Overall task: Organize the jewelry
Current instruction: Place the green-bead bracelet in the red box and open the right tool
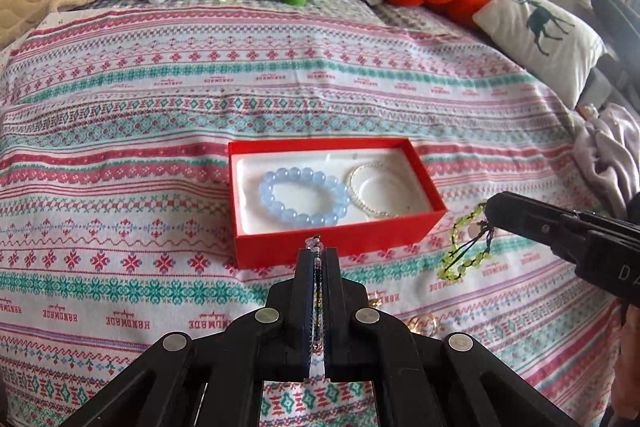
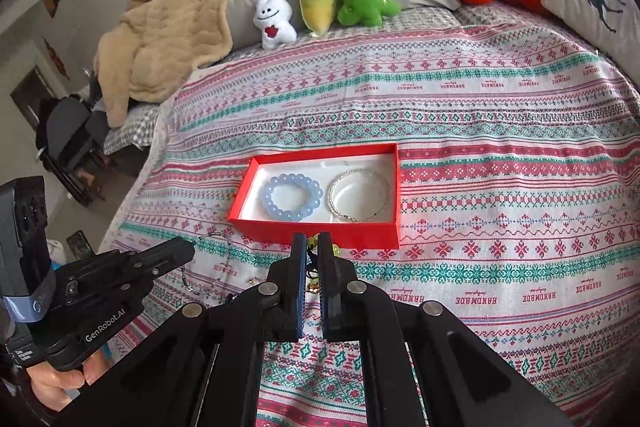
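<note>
The bed (image 1: 160, 99) is spread with a striped patterned cover, with pillows and soft toys along its far edge. On the cover, near the middle, sits an open red box (image 1: 340, 241) with a white lining. Inside it lie a blue bead bracelet (image 1: 304, 195) on the left and a thin pearl bracelet (image 1: 374, 191) on the right, touching or nearly so.

The left gripper (image 1: 318, 255) is closed on a slim beaded chain (image 1: 317, 283) that runs between its fingers, just short of the box's near wall. The right gripper (image 2: 314, 247) is clamped on a yellow-green bead bracelet (image 1: 466, 247) with a dark cord, which dangles from its tip to the right of the box, above the cover.

Both pieces look light and limp; they will swing and sag, so they want a pinch on the strand itself rather than a single bead, which seems smooth and likely to slip. The free space in the box is small, so each should probably be lowered slowly to coil without snagging the others.
</note>
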Action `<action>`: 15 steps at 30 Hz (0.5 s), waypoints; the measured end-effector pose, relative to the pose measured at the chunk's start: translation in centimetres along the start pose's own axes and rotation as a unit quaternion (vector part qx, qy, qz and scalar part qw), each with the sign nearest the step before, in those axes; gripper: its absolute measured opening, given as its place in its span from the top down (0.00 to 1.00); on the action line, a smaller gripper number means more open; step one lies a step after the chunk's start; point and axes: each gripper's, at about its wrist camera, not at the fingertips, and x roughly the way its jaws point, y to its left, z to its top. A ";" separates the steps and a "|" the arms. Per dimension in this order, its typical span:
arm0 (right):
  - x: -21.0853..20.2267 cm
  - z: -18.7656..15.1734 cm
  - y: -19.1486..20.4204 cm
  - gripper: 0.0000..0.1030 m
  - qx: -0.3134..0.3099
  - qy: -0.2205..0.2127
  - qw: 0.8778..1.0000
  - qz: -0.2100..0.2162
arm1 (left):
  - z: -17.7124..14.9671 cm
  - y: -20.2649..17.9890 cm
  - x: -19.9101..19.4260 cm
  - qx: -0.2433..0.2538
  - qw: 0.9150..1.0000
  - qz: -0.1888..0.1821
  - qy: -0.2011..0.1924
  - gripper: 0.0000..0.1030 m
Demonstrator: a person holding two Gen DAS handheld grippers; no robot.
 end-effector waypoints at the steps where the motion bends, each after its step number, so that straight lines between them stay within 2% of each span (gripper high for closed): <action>1: 0.0 0.3 0.1 0.95 -0.001 -0.003 1.000 -0.001 | 0.3 -0.2 0.0 -0.001 1.000 -0.002 -0.003 1.00; 8: -0.1 2.1 0.6 0.95 -0.003 -0.029 1.000 -0.008 | 2.3 -0.7 1.3 -0.021 1.000 -0.023 -0.006 1.00; 15: 1.0 3.3 0.1 0.95 -0.001 -0.035 0.999 -0.016 | 3.8 -0.7 3.4 -0.045 0.997 -0.056 0.001 1.00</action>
